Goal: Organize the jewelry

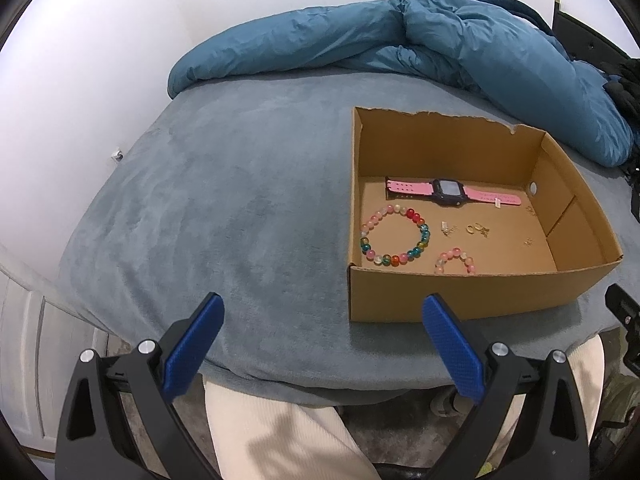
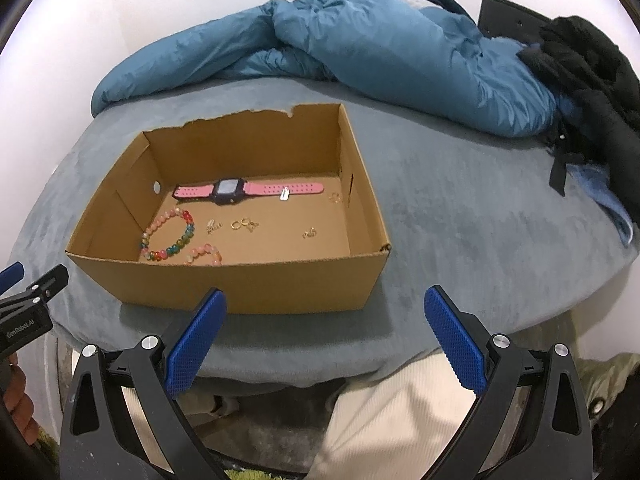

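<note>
Left wrist view: cardboard box (image 1: pixel 460 298) holds one watch (image 1: pixel 450 192), two bead bracelets (image 1: pixel 394 236); both grippers wide, empty.

Both grippers hang side by side with nothing between their fingers — the left gripper (image 1: pixel 322 308) spread wide, the right gripper (image 2: pixel 326 302) equally wide, each pointing forward and level.

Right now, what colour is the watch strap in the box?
Pink, on the watch; clearest in the right wrist view.
</note>
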Demonstrator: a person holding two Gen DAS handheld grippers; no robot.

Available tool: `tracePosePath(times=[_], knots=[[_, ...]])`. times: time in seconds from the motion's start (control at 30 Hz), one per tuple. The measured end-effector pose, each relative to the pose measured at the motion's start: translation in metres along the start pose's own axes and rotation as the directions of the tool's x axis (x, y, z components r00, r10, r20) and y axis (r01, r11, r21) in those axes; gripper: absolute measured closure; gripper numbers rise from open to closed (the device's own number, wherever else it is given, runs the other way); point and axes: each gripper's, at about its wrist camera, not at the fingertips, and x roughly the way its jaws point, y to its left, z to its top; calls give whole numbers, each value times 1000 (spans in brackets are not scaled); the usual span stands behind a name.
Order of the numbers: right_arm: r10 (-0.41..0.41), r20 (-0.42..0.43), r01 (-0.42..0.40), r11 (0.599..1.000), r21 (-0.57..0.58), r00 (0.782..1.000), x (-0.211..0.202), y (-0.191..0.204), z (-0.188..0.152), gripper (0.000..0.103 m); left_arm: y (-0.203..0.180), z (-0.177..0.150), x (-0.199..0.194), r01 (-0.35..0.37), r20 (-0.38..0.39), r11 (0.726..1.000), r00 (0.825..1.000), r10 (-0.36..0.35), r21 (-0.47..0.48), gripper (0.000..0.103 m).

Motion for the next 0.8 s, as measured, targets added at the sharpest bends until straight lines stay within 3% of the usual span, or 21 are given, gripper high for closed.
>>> tracePosePath(times=[0.8], knots=[[-5, -6, 5, 1000, -15, 1000, -2, 2, -4, 8, -6, 0, -4, 40, -30, 999, 999, -39, 13, 6]])
